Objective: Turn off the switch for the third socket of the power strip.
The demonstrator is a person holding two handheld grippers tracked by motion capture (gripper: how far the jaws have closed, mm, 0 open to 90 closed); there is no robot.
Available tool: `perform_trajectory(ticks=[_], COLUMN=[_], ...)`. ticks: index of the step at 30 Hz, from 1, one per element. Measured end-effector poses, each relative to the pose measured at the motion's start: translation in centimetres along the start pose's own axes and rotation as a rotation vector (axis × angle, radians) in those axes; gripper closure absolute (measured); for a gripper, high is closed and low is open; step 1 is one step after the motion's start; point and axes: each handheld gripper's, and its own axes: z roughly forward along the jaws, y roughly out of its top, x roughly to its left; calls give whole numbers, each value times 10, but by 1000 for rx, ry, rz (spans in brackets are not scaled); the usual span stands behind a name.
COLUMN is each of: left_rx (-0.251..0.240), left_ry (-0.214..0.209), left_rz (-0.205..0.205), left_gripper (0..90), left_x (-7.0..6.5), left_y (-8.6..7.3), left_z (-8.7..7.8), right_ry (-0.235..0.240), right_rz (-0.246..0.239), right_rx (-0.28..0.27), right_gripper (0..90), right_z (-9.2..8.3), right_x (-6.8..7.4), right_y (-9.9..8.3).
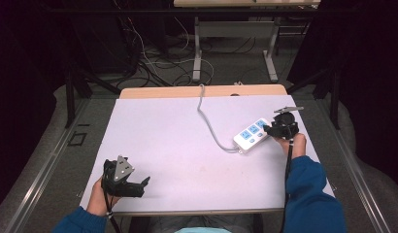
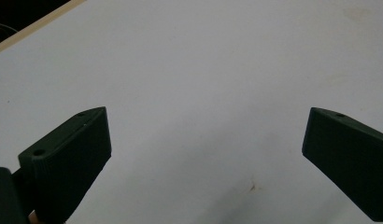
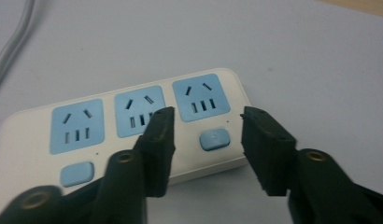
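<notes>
Left gripper (image 1: 144,182): one, held low at the near-left corner of the white table (image 1: 163,145), jaws spread wide over bare surface, nothing between them, well apart from the work. Power strip (image 1: 252,135): one, white, lying flat at the right of the table, its grey cable (image 1: 209,128) curving off toward the far edge; three blue sockets (image 3: 77,127) and, in the right gripper view, two blue switch buttons (image 3: 214,139) counted, the third spot hidden behind a jaw. Right gripper (image 3: 206,123): one, jaws about half open, hovering over the strip's end by the last socket and its button, gripping nothing. Likely step: pressing that button; best done by centring one jaw tip on it and pushing straight down, so the light strip does not skid or tilt.
</notes>
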Motion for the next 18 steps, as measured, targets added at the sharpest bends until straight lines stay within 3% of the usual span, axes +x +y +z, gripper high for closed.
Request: perform_trajectory(ticks=[3,9,18], left_rx=[-4,-5,-3], left_ry=[2,4,5], left_rz=[-1,-6,-6], left_gripper=[13,13,14], left_x=[0,0,0], left_y=[0,0,0], left_z=[-1,0,0], right_ry=[16,57,123], right_rz=[10,-22,-69], right_rx=[-5,-16,-30], right_gripper=[352,191,100], right_z=[-5,-16,-29], right_x=[2,6,15], right_y=[0,-4,-9])
